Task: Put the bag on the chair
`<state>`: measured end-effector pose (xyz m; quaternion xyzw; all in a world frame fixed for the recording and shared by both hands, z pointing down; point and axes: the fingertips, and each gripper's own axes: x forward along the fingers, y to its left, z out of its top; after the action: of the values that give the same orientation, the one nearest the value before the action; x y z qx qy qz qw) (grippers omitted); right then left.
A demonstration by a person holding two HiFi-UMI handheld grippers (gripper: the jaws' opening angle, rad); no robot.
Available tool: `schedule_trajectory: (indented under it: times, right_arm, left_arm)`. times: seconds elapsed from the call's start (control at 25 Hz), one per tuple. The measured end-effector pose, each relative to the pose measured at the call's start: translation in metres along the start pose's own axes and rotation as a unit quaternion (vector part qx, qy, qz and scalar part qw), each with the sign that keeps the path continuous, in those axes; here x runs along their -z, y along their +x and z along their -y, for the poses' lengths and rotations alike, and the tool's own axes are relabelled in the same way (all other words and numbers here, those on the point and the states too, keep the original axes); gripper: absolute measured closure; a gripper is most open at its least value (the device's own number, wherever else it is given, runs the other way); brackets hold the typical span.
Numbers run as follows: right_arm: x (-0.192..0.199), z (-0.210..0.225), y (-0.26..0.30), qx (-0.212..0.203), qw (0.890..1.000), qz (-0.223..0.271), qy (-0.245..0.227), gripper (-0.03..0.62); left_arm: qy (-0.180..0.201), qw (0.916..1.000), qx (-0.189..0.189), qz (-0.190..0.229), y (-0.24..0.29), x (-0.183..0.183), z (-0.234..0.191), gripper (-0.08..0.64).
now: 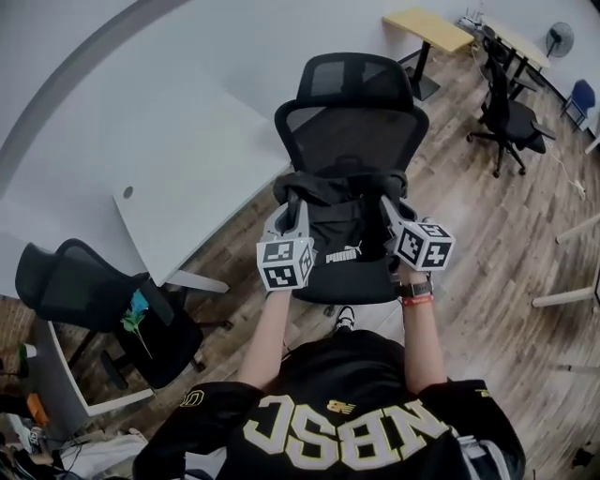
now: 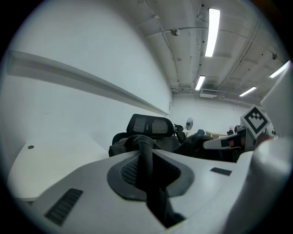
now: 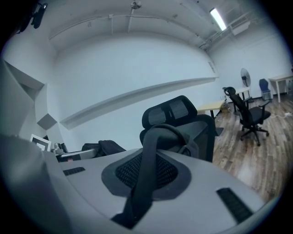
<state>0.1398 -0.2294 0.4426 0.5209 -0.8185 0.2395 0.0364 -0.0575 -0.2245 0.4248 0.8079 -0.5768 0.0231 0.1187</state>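
Note:
A black bag [image 1: 336, 228] with a white logo hangs over the seat of a black mesh office chair [image 1: 352, 108]; whether it touches the seat I cannot tell. At the bag's left side, my left gripper [image 1: 296, 204] is shut on a black strap [image 2: 147, 157], which runs between its jaws. On the other side, the right gripper [image 1: 387, 206] is shut on another black strap [image 3: 147, 169]. The chair's headrest [image 2: 151, 124] shows beyond the bag [image 2: 137, 144] in the left gripper view. It also rises behind the strap as the headrest [image 3: 171, 111] in the right gripper view.
A white desk [image 1: 183, 173] stands left of the chair. A second black chair [image 1: 89, 300] sits at the lower left. Farther off on the wooden floor are a wood-topped table [image 1: 427, 28], another office chair [image 1: 511, 117] and a fan [image 1: 560, 37].

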Motion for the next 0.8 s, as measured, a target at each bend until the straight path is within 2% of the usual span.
schedule_trajectory:
  times: [0.2, 0.44, 0.8]
  right_arm:
    - [-0.015, 0.02, 0.025, -0.014, 1.0, -0.004, -0.018, 0.551]
    - [-0.011, 0.042, 0.049, -0.027, 0.999, -0.034, -0.023, 0.551]
    - [0.014, 0.065, 0.083, -0.002, 0.998, -0.062, 0.018, 0.545]
  left_arm:
    - [0.002, 0.9999, -0.013, -0.002, 0.033, 0.001, 0.009, 0.52]
    - [0.002, 0.9993, -0.026, -0.026, 0.058, 0.011, 0.009, 0.52]
    - [-0.003, 0.9969, -0.017, -0.076, 0.084, 0.043, -0.012, 0.52]
